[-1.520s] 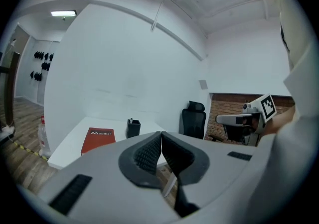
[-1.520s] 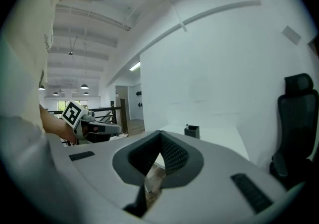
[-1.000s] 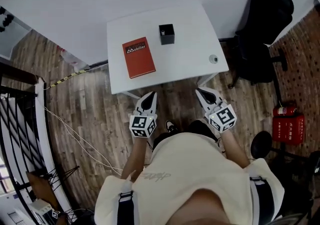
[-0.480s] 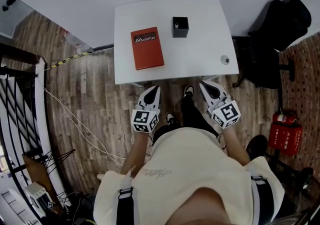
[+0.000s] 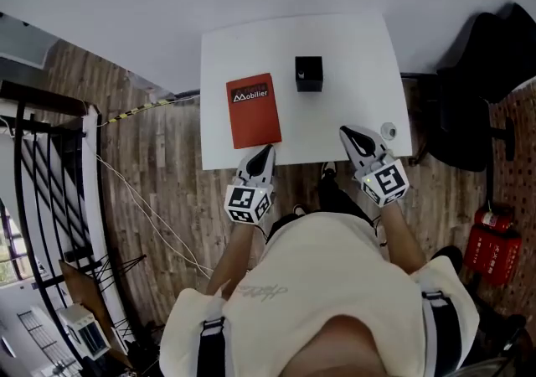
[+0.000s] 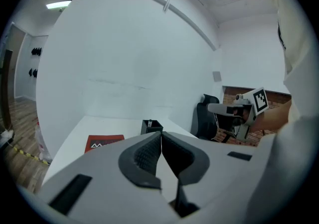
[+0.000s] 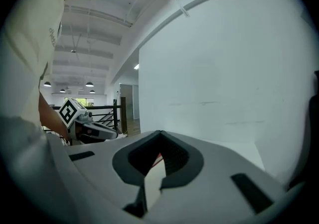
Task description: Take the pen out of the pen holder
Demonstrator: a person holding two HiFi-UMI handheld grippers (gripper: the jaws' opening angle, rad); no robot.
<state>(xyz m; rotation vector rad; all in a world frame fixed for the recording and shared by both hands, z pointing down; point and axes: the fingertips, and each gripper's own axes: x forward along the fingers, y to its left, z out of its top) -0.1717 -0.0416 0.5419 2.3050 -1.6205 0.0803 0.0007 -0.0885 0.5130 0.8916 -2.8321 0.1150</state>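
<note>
Red book [image 5: 254, 110] on the white table [image 5: 352, 40] reads "Mobilier" in white on its cover. The black square pen holder [image 5: 308, 74] sits at the book's 2 o'clock, apart from it, with the pen [image 6: 149, 123] standing inside and poking just above the rim in the left gripper view. A small round object [image 5: 388, 130], too small to identify, lies at the holder's 4 o'clock by the table's right edge. Left gripper [image 5: 265, 150] and right gripper [image 5: 347, 131] are at the table's 6 o'clock edge, each with jaws together and nothing between them.
</note>
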